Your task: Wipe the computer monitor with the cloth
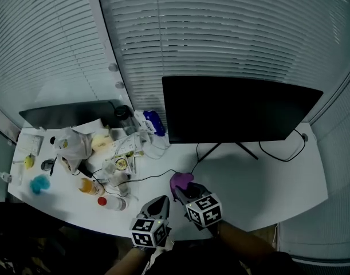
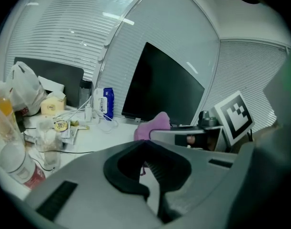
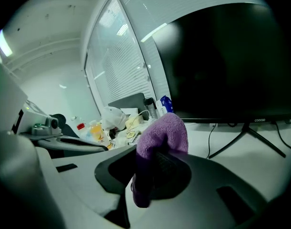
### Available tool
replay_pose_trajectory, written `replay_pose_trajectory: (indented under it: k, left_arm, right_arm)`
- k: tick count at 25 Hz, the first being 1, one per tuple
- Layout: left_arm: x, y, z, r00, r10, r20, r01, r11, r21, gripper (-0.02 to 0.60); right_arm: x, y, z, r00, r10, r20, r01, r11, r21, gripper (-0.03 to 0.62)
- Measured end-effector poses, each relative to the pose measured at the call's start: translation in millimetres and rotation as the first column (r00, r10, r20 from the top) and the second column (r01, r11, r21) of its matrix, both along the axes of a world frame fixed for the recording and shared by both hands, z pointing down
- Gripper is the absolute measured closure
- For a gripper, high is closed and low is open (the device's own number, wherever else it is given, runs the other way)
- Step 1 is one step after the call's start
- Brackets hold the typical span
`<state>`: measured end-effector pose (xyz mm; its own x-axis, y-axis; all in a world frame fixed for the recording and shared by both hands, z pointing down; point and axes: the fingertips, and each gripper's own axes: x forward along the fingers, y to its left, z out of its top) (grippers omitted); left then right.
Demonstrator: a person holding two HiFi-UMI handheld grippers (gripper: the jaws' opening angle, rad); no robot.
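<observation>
A black computer monitor (image 1: 238,107) stands on a thin stand at the back of the white desk (image 1: 266,182); its dark screen also fills the right gripper view (image 3: 226,66) and shows in the left gripper view (image 2: 164,87). A purple cloth (image 1: 181,182) is bunched in my right gripper (image 1: 185,193), low over the desk's front, well short of the screen. The jaws are shut on the cloth (image 3: 164,135), which sticks up above them. My left gripper (image 1: 161,205) hovers just to its left, shut with nothing in it (image 2: 147,168). The cloth (image 2: 152,125) is visible from there.
The desk's left half is cluttered: a white plastic bag (image 1: 71,144), an orange bottle (image 1: 90,185), a red-capped bottle (image 1: 113,203), a blue object (image 1: 40,183), papers and cables. A second dark screen (image 1: 66,113) stands at the back left. Window blinds run behind.
</observation>
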<state>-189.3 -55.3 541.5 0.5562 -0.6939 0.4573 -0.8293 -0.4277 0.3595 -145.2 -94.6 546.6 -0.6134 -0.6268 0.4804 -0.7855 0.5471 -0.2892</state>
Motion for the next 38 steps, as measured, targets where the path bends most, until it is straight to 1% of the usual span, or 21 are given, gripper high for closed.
replay_pose_trajectory:
  k: [6,11,20,24,28,33,38]
  left_arm:
    - [-2.4,-28.7,3.3,0.998,-0.054,0.031,0.054,0.999,0.008,0.575]
    - [-5.0,-43.6,15.3,0.995,-0.077,0.056,0.077,0.997,0.002,0.575]
    - [-9.3,-64.4,28.1,0.991,-0.111,0.077,0.112,0.994,-0.017,0.575]
    - [-5.4,-70.9,29.4,0.99,-0.122,0.07,0.124,0.992,-0.024,0.575]
    - [5.3,-76.9,30.9,0.991,-0.117,0.064,0.119,0.993,-0.022,0.575]
    - [18.8,-81.4,30.4,0.993,-0.094,0.066,0.095,0.995,-0.021,0.575]
    - [34.6,-83.5,28.5,0.996,-0.058,0.066,0.059,0.998,-0.014,0.575]
  right_arm:
    - [0.3,-59.7,12.5,1.0,0.017,0.02,-0.017,1.0,-0.007,0.516]
    - [-5.2,-99.1,30.1,0.999,0.035,0.036,-0.034,0.999,-0.018,0.516]
    - [-19.5,-150.4,47.6,0.997,0.05,0.06,-0.048,0.998,-0.043,0.514]
    - [-11.5,-165.7,53.2,0.994,0.09,0.057,-0.087,0.995,-0.047,0.516]
    - [-2.3,-173.8,58.3,0.994,0.101,0.052,-0.099,0.994,-0.045,0.516]
    - [7.4,-173.9,61.0,0.992,0.11,0.057,-0.107,0.993,-0.05,0.516]
    - [29.9,-173.6,58.5,0.986,0.15,0.068,-0.147,0.988,-0.05,0.516]
